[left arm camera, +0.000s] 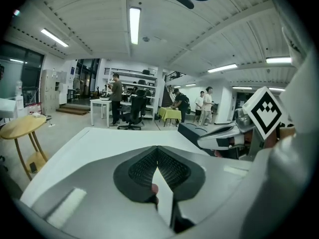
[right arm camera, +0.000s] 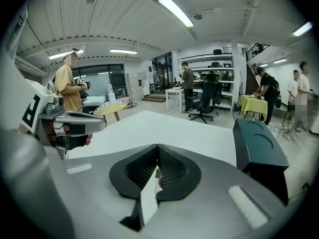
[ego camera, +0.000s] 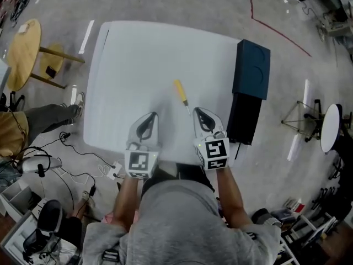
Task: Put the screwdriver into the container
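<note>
A screwdriver [ego camera: 181, 91] with a yellow handle lies on the white table [ego camera: 138, 59], its shaft pointing toward me. In the head view both grippers hover over the table's near edge. My left gripper [ego camera: 153, 115] is left of the tool, my right gripper [ego camera: 197, 111] just right of its tip. Neither touches it. Each gripper's own view shows its jaw tips meeting with nothing held: left gripper [left arm camera: 157, 148], right gripper [right arm camera: 158, 146]. A sliver of yellow screwdriver [right arm camera: 157, 172] shows behind the right jaws. The dark teal container [ego camera: 252, 69] [right arm camera: 259, 146] stands at the table's right edge.
A black box [ego camera: 244, 118] sits below the container, beside the table. A round wooden table [ego camera: 22, 51] and a seated person's leg [ego camera: 49, 115] are at left, with cables on the floor. A small white round table [ego camera: 331, 127] stands at right. People stand far off.
</note>
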Tool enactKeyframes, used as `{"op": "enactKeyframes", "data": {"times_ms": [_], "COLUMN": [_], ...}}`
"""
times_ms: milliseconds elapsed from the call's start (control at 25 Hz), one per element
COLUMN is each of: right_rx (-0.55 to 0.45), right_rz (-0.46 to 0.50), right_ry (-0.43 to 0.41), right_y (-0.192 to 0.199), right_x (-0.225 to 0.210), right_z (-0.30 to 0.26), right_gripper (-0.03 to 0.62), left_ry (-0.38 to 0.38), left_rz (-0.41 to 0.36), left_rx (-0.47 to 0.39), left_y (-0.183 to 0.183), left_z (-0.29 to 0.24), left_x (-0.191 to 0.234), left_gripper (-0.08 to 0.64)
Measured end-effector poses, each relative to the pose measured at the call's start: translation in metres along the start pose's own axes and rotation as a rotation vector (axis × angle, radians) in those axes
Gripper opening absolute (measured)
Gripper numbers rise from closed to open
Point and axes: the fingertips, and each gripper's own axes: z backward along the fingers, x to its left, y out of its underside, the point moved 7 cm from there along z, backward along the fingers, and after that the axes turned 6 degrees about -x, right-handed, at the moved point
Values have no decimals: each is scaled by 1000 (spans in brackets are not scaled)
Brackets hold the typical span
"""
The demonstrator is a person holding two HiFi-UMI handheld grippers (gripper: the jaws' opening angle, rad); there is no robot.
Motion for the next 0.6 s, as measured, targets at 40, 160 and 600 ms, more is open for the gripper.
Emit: {"op": "enactKeyframes", "data": {"times_ms": [40, 160, 600], "right_rx": [8, 31, 150], "right_rz": [-1, -4, -30], "right_ry": [-6, -23, -85], "right_y": [3, 11, 31], "right_x": [-2, -7, -3], "right_z": [-3, -10, -53], "right_gripper": [3, 3, 37], "left_ry": [-6, -24, -36], "left_rz": [1, 9, 10], "left_rx": [7, 22, 43], "left_y": [3, 11, 24], "left_z": [-2, -7, -10], "left_x": [1, 0, 8], "left_gripper": [12, 12, 12]}}
